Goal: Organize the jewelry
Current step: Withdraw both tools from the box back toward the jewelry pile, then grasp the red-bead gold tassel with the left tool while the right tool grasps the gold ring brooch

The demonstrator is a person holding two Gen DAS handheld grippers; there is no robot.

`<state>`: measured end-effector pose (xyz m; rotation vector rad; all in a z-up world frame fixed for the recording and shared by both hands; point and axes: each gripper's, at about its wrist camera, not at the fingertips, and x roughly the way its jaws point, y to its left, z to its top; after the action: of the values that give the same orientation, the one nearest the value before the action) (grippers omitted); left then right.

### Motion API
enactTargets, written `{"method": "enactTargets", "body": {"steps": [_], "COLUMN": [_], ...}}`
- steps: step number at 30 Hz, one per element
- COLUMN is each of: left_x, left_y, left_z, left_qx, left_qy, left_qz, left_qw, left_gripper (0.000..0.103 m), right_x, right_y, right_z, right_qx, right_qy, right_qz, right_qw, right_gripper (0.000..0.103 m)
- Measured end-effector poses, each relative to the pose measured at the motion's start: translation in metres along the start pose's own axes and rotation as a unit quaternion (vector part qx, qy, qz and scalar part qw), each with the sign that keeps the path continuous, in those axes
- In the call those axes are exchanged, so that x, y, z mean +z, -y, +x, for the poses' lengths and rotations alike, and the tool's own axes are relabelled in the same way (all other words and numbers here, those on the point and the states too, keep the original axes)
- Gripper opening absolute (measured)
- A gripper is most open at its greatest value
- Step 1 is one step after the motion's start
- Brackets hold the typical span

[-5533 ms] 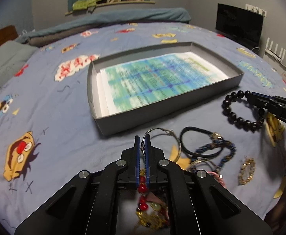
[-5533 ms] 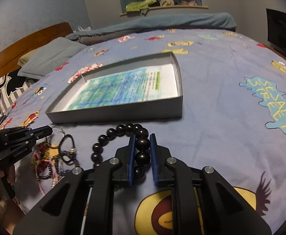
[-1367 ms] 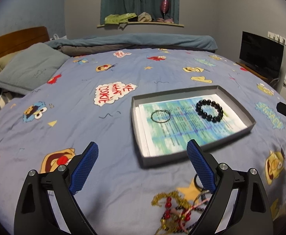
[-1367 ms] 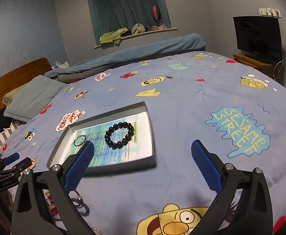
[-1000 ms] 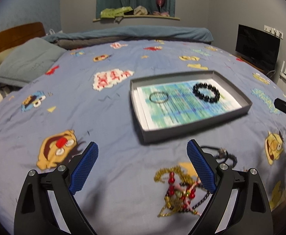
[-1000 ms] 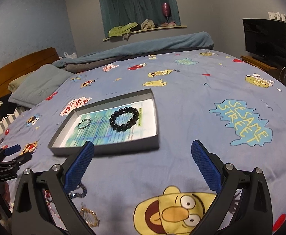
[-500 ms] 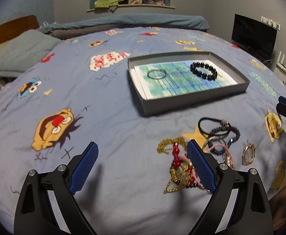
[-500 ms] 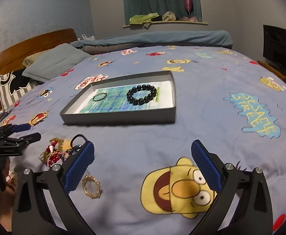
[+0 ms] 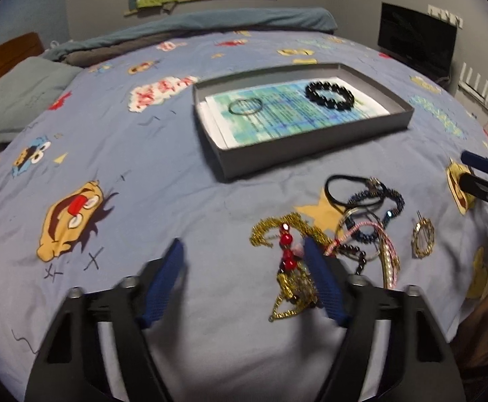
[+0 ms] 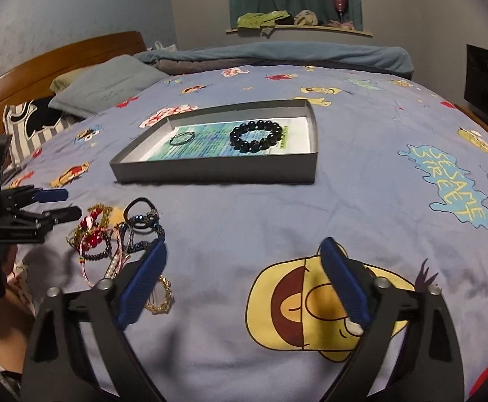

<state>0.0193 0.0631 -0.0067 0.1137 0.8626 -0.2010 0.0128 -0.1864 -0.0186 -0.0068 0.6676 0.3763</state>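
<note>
Grey box (image 9: pixel 311 149) at 12 o'clock already held the black bead bracelet (image 9: pixel 329 95) and thin ring bangle (image 9: pixel 245 106); step in hand looked like the next pick from the bed. Left view: left gripper (image 9: pixel 244 268) jaws just closing, half-spread, nothing pinched, gold-and-red chain (image 9: pixel 289 251) at the right pad. Right view: right gripper (image 10: pixel 242 269) jaws wide, narrowing slightly, empty; gold ring piece (image 10: pixel 163 296) by its left pad, tangled pile (image 10: pixel 116 234) at 10 o'clock. Next: centre on one piece.

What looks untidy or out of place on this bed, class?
A tangled heap of gold chain, red beads and dark cords lies loose on the blue bedspread, outside the grey tray holding the black bead bracelet.
</note>
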Motion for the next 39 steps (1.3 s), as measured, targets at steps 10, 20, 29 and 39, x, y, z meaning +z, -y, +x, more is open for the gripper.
{"method": "enactTargets", "body": {"steps": [10,20,29,39], "left_x": [0.002,0.011,0.009,0.007], "left_y": [0.005,0.008,0.011,0.015], "left_z": [0.010,0.028,0.035,0.036], "left_qx": [-0.019,0.004,0.006,0.017], "left_qy": [-0.009,-0.008,-0.023,-0.026], "left_qz": [-0.007,0.002,0.009,0.027], "left_qw": [0.9998,1.0000,0.9997,0.9991], "left_gripper": [0.048,0.028,0.027,0.014], "right_x": [0.001,-0.006,-0.013,-0.017], "right_y": [-0.001,-0.016,-0.025,-0.044], "right_z": [0.007,0.016,0.016,0.020], "right_qx": [0.026,0.044,0.072,0.092], "right_qy": [-0.018,-0.047,-0.060,-0.076], "right_qz": [0.011,-0.015,-0.020,-0.048], "right_qw": [0.999,0.998,0.995,0.992], "right_gripper": [0.072,0.044,0.031,0.032]}}
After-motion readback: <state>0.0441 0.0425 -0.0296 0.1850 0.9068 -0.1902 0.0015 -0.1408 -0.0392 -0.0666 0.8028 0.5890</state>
